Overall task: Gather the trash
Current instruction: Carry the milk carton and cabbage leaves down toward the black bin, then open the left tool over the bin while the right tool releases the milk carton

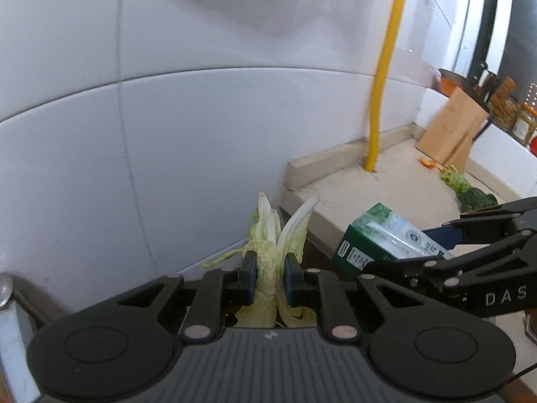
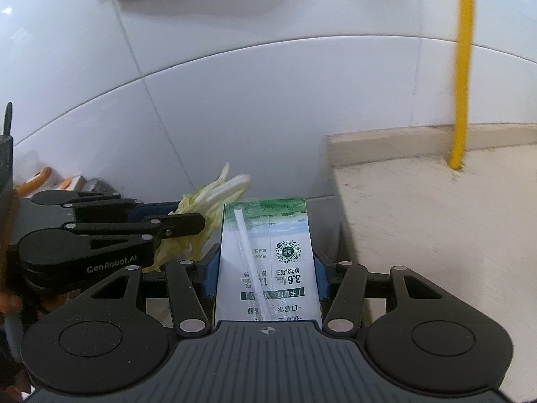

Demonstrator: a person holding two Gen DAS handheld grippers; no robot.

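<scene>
My left gripper (image 1: 270,277) is shut on pale green cabbage leaves (image 1: 272,235), held upright in the air beside the white tiled wall. The leaves also show in the right wrist view (image 2: 204,215), left of the carton. My right gripper (image 2: 266,273) is shut on a green and white milk carton (image 2: 268,255) with a wrapped straw on its face. In the left wrist view the carton (image 1: 372,238) and the right gripper (image 1: 436,252) sit just to the right of the leaves, past the counter's left end.
A beige counter (image 1: 386,184) runs to the right with a yellow pipe (image 1: 382,84) rising from it. More vegetable scraps (image 1: 463,188), a wooden board (image 1: 453,127) and jars (image 1: 517,117) lie at its far end. A metal rail (image 1: 6,302) is at lower left.
</scene>
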